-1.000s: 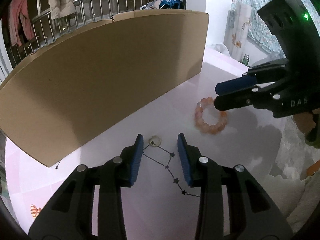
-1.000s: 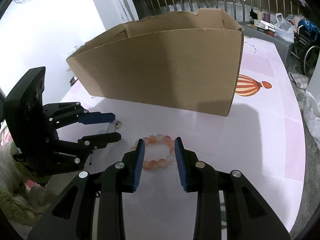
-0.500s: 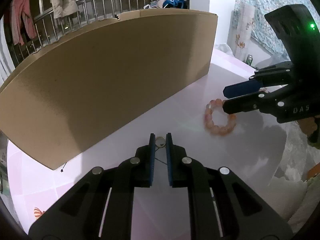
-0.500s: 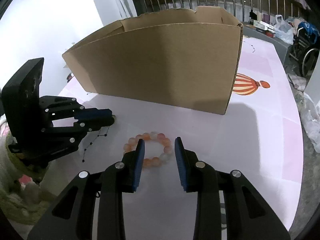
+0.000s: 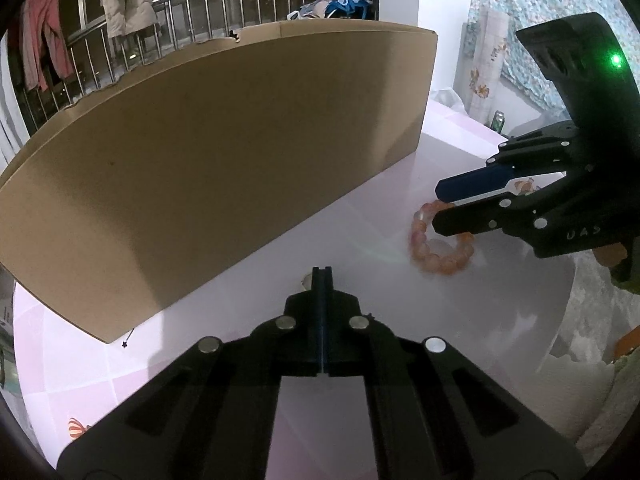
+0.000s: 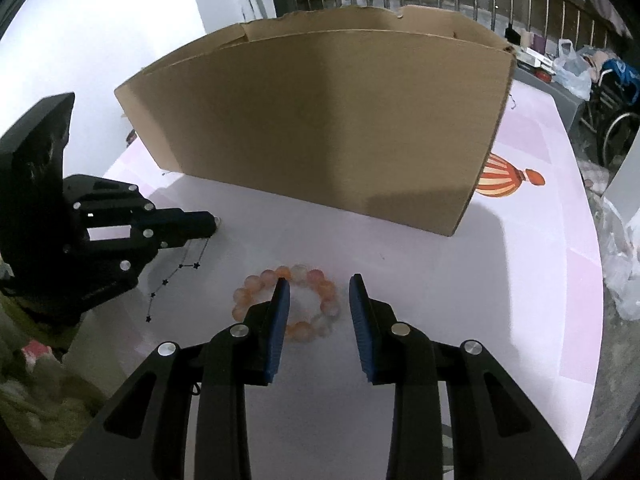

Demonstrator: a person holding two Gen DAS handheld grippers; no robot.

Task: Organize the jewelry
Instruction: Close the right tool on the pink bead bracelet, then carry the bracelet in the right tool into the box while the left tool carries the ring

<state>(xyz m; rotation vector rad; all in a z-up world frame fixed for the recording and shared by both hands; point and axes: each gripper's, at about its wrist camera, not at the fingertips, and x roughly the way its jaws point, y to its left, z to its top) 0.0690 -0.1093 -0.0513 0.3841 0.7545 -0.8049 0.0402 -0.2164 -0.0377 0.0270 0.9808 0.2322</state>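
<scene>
A thin chain necklace with black stars (image 6: 180, 266) lies on the pale pink table (image 6: 460, 288). My left gripper (image 5: 322, 270) is shut on it near its small round pendant (image 5: 306, 279), and the chain trails away from the tip (image 6: 210, 222). To the right lies a bracelet of orange-pink beads (image 6: 296, 270). My right gripper (image 6: 319, 280) hangs open over the bracelet, one finger inside the ring and one outside, pads not pressing. In the left wrist view the right gripper (image 5: 436, 208) is seen from the side above the bracelet (image 5: 440, 264).
A large brown cardboard box (image 5: 224, 176) stands close behind both pieces, its wall (image 6: 332, 120) blocking the far side. A small black star on a thread (image 5: 125, 344) pokes out at its near corner. A balloon print (image 6: 504, 180) marks the table to the right.
The left gripper's jaws have come together on the necklace by its pendant. The right gripper has shifted slightly over the bracelet and stays open.
</scene>
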